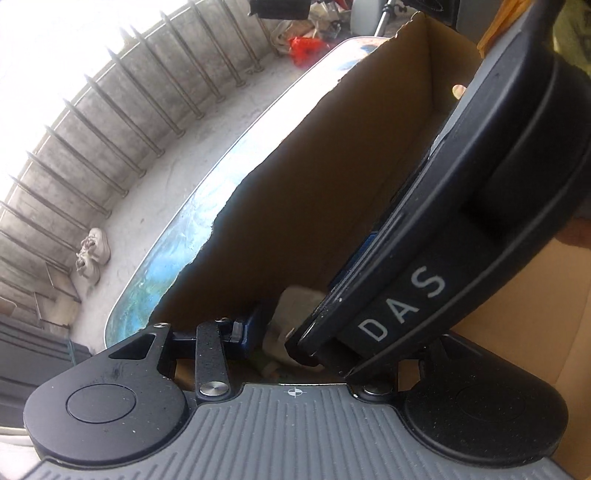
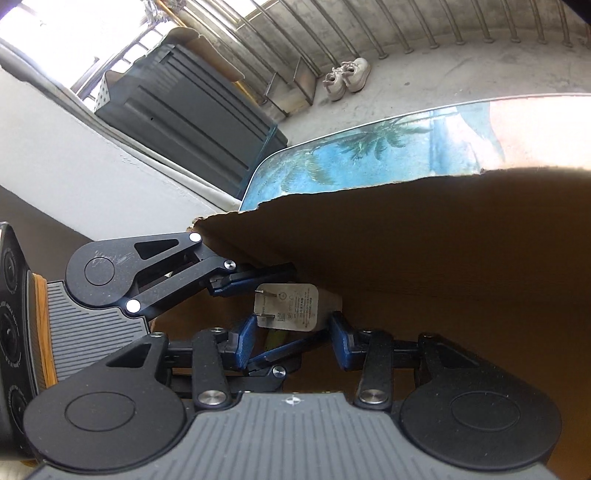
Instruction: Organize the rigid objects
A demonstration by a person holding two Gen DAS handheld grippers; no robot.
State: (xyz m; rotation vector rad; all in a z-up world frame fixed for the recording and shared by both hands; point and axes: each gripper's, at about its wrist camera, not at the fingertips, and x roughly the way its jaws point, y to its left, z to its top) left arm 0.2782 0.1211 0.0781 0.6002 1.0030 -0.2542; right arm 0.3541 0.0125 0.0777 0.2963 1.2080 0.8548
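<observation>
Balcony table (image 2: 369, 162): cardboard box (image 2: 443, 240) holds white charger (image 2: 291, 306), seemingly ungripped.

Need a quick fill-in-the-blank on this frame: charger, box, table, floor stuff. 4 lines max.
1. The white charger has ___ metal prongs.
2. The brown box behind the charger is made of ___.
3. The table top under the box bears a print of ___ trees.
4. On the floor by the railing lies a pair of white ___.

Missing words: two; cardboard; palm; shoes
</observation>
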